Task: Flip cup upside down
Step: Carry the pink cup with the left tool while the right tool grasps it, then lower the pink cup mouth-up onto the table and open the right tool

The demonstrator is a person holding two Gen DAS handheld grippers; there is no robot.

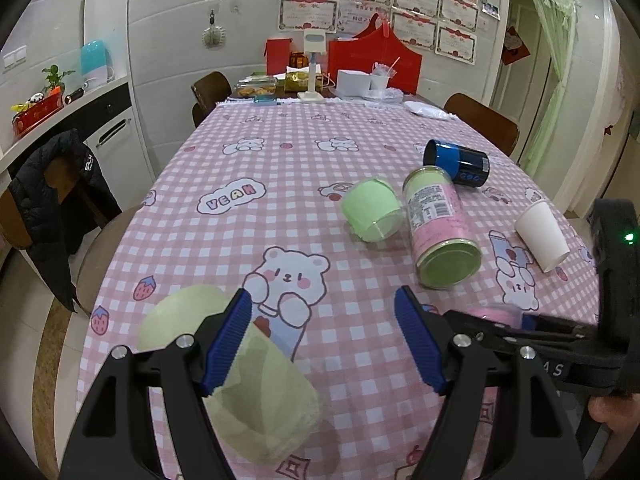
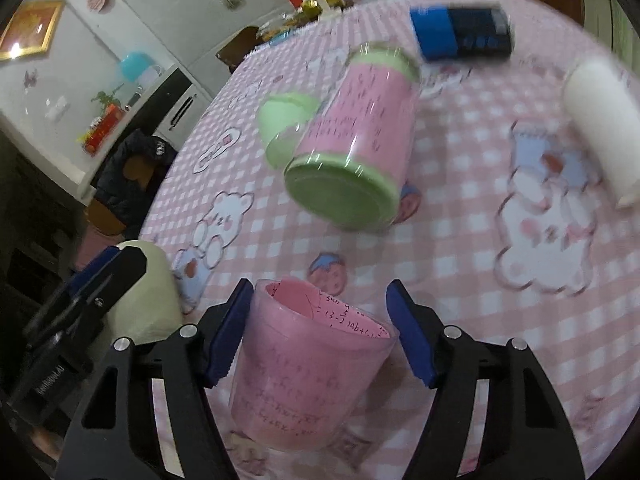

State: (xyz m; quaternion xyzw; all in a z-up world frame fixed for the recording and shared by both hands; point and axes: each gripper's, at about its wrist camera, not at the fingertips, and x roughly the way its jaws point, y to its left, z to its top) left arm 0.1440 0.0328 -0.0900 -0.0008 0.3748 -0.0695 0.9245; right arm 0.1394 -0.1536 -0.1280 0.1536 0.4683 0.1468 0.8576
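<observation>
A pale yellow-green cup (image 1: 256, 396) lies on its side on the pink checked tablecloth (image 1: 248, 240), under and beside the left finger of my left gripper (image 1: 322, 340), which is open. A pink cup (image 2: 308, 368) with handwriting on it sits between the fingers of my right gripper (image 2: 320, 332), which is open around it; the left pad is close to its wall. The pink cup's rim shows in the left wrist view (image 1: 496, 314) behind the right gripper. The yellow-green cup also shows in the right wrist view (image 2: 148, 300).
On the cloth lie a light green cup (image 1: 374, 210), a pink and green can (image 1: 440, 228), a blue and black can (image 1: 456, 162) and a white paper cup (image 1: 542, 236). Boxes, food and a lamp crowd the far end. Chairs stand around the table.
</observation>
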